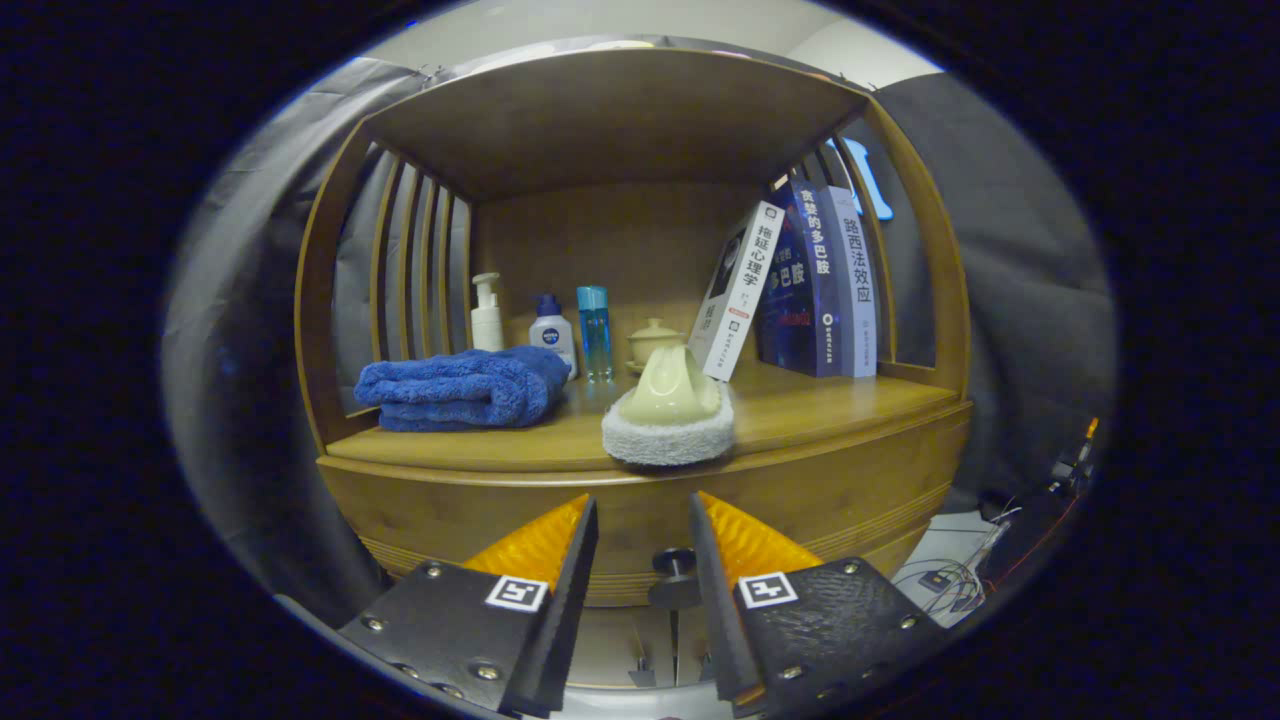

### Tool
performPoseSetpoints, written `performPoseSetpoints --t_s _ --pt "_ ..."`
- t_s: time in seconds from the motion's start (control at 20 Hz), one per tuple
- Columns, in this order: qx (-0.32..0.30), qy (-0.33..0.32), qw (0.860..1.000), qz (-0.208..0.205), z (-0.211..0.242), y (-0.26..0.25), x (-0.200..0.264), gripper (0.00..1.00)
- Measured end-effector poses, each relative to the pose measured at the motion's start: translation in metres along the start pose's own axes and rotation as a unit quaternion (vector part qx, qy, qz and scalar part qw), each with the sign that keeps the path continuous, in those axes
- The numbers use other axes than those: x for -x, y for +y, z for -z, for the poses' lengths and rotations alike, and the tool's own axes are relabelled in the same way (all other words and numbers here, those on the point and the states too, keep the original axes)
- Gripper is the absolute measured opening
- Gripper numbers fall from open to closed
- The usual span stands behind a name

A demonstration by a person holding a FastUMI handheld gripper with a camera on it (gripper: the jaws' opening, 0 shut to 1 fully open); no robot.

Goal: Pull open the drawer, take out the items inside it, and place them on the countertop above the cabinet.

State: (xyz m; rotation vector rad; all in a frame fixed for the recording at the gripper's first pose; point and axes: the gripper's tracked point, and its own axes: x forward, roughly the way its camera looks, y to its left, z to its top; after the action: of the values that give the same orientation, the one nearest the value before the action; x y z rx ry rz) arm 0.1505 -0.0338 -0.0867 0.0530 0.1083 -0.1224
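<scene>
A wooden cabinet has a drawer front (pixel 830 510) under its countertop (pixel 800 410), and the drawer looks shut. Its dark round knob (pixel 675 562) shows in the gap between my fingers, a little beyond them and nearer the right one. My gripper (pixel 642 505) is open, level with the drawer front, and holds nothing. On the countertop's front edge, just above the fingers, sits a pale green-handled pad with a white fluffy base (pixel 668 418). What is inside the drawer is hidden.
On the countertop lie a folded blue towel (pixel 462 388), a white pump bottle (pixel 487 315), a small white bottle (pixel 552 335), a blue bottle (pixel 594 330), a lidded cup (pixel 655 340) and leaning books (pixel 815 285). Cables (pixel 950 575) lie on the floor at the right.
</scene>
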Motion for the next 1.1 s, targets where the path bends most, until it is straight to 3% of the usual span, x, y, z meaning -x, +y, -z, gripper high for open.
performPoseSetpoints --t_s 0.4,0.7,0.95,1.1 --pt "0.028 -0.019 0.999 0.001 -0.041 -0.019 0.02 0.55" --pt "0.066 -0.056 0.996 0.011 -0.097 -0.049 0.046 0.55" --pt "0.07 -0.088 0.993 0.036 -0.143 -0.092 0.085 0.55" --pt "0.071 -0.089 0.991 0.071 -0.158 -0.126 0.111 0.55"
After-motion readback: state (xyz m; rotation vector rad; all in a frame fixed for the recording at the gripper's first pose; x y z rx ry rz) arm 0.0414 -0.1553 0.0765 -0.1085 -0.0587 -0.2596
